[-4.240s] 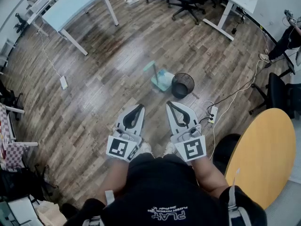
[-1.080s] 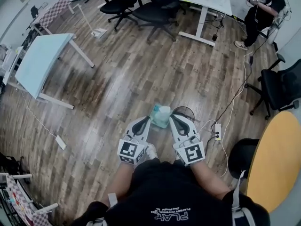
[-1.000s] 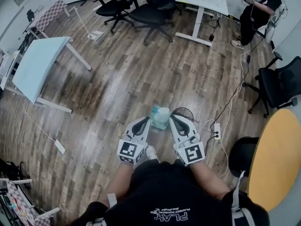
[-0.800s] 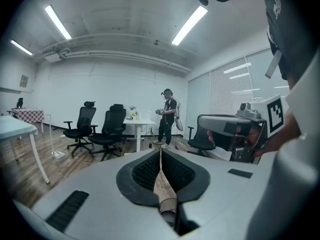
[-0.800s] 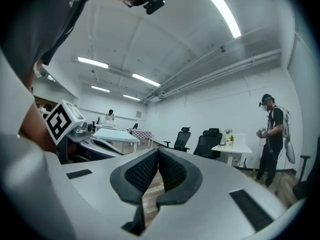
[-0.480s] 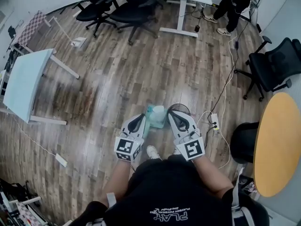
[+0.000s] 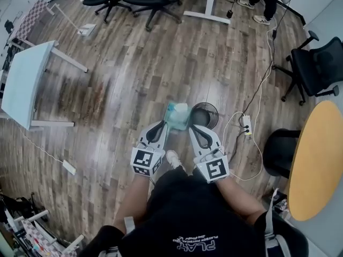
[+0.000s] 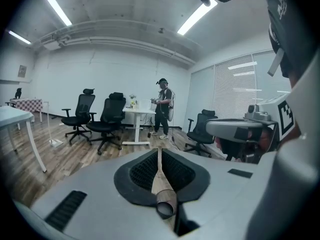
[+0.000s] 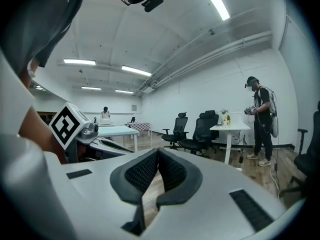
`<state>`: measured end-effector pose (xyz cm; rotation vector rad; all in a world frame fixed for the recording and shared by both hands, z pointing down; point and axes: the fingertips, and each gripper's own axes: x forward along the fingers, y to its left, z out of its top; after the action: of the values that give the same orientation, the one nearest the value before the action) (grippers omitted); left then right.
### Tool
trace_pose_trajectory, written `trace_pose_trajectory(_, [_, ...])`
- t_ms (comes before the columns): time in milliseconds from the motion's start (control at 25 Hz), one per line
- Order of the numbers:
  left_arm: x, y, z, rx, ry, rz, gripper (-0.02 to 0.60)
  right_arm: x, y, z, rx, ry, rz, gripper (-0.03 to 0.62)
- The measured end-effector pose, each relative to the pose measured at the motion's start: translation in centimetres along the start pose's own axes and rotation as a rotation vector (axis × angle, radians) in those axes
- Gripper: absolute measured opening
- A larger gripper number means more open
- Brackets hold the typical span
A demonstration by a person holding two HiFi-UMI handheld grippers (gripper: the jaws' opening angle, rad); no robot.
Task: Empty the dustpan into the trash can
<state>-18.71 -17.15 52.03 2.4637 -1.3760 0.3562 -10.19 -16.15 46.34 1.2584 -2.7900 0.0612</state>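
Two claws, both empty with their jaws pressed together: left claw (image 7: 162,123) and right claw (image 7: 191,128) side by side over the wood floor (image 7: 123,90). The dustpan (image 7: 178,116) stands on the floor just ahead, between their tips and nearer the left one, just beside the black trash can (image 7: 206,114). Seen from above it's foreshortened, so I can't tell which way its length runs.

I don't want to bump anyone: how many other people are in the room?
2. One person stands beside the white desk; another person is far back in the right gripper view, beyond the light blue table. More may be hidden.
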Motion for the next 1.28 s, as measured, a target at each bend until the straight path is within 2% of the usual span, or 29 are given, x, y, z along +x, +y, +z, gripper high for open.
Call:
trace_pose_trajectory(280, [1.5, 1.1, -7.0, -0.035, 0.149, 0.041, 0.026, 0.9, 0.0, -5.7, 0.064, 0.074, 0.003, 0.023])
trace_pose_trajectory(320, [1.9, 1.2, -8.2, -0.044, 0.179, 0.039, 0.044, 1.0, 0.1, -6.2, 0.070, 0.080, 0.002, 0.023])
trace_pose_trajectory(360, [2.2, 1.3, -9.4, -0.052, 0.211, 0.032, 0.118, 1.0, 0.1, -6.8, 0.074, 0.087, 0.002, 0.023])
trace_pose_trajectory(400, [2.6, 1.3, -10.5, -0.058, 0.243, 0.029, 0.144, 1.0, 0.2, -7.4, 0.078, 0.095, 0.003, 0.023])
trace_pose_trajectory(640, [4.5, 2.0, -16.4, -0.072, 0.390, 0.068, 0.195, 0.8, 0.2, -10.8, 0.100, 0.148, -0.001, 0.023])
trace_pose_trajectory(920, [6.8, 3.3, -22.3, -0.081, 0.550, 0.094, 0.224, 0.5, -0.9, -15.8, 0.135, 0.244, -0.041, 0.023])
trace_pose_trajectory(1120, [8.0, 4.4, -25.2, -0.054, 0.632, 0.118, 0.225, -0.4, -2.4, -18.5, 0.156, 0.287, -0.071, 0.024])
trace_pose_trajectory(1280, [8.6, 4.5, -27.3, -0.044, 0.682, 0.097, 0.225, -1.4, -3.4, -19.8, 0.159, 0.302, -0.085, 0.023])
